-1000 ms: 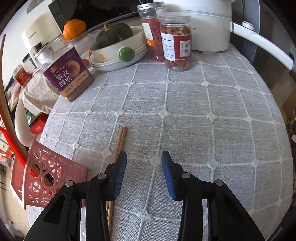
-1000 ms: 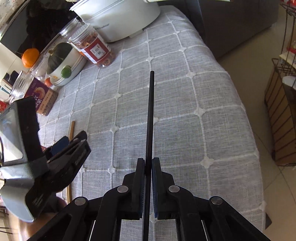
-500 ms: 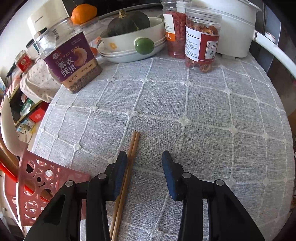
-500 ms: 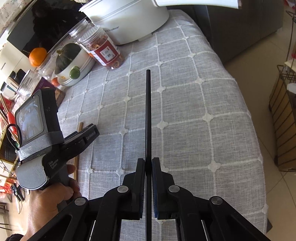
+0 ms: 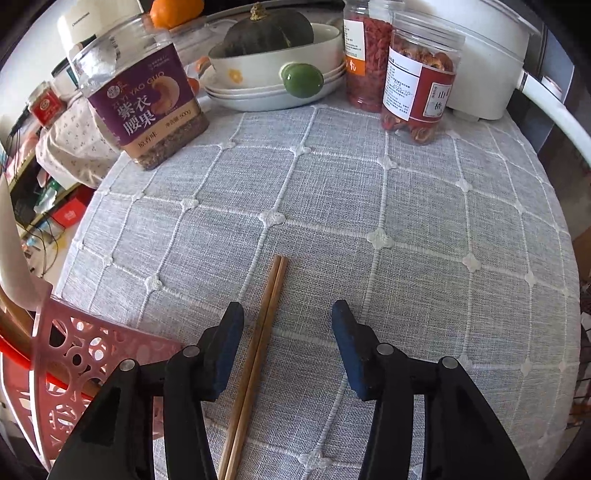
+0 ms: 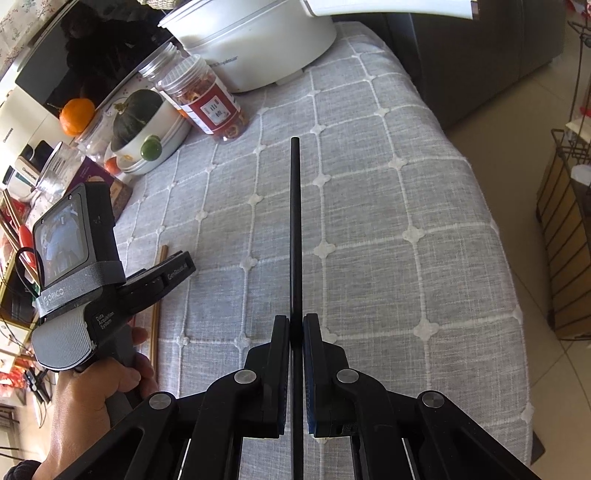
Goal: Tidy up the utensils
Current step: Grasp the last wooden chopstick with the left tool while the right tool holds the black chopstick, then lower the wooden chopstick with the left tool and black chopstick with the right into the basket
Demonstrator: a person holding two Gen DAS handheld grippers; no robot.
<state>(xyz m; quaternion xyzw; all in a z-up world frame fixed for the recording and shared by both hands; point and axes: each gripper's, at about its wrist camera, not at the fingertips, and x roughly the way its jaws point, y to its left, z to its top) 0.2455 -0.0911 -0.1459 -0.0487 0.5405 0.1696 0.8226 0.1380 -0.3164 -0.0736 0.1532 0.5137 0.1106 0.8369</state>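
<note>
On my far left a red perforated basket (image 5: 70, 373) sat at the table edge, with what looked like handles standing in it. Just right of it my left gripper (image 5: 287, 325) hung low over the grey checked cloth (image 5: 424, 229), its jaws spread wide apart. The brown chopsticks (image 5: 264, 332) lay as a pair on the cloth between those jaws, nearer the left pad (image 5: 231, 334), touching neither pad as far as I could tell. Their tips pointed away toward the back of the table.

Behind them stood a purple-labelled jar (image 5: 147, 107), then a white bowl (image 5: 277, 66) holding a dark squash (image 5: 267, 31), then two red-filled jars (image 5: 417, 88), and a white cooker (image 5: 487, 62) at the far right.

From the right wrist view I saw my left hand (image 6: 99, 391) around the left gripper's handle, chopsticks (image 6: 155, 325) beneath it. My right gripper (image 6: 295, 328) was clamped tight on one black chopstick (image 6: 295, 221), which pointed straight forward above the cloth (image 6: 406, 206), well apart from the brown pair.
</note>
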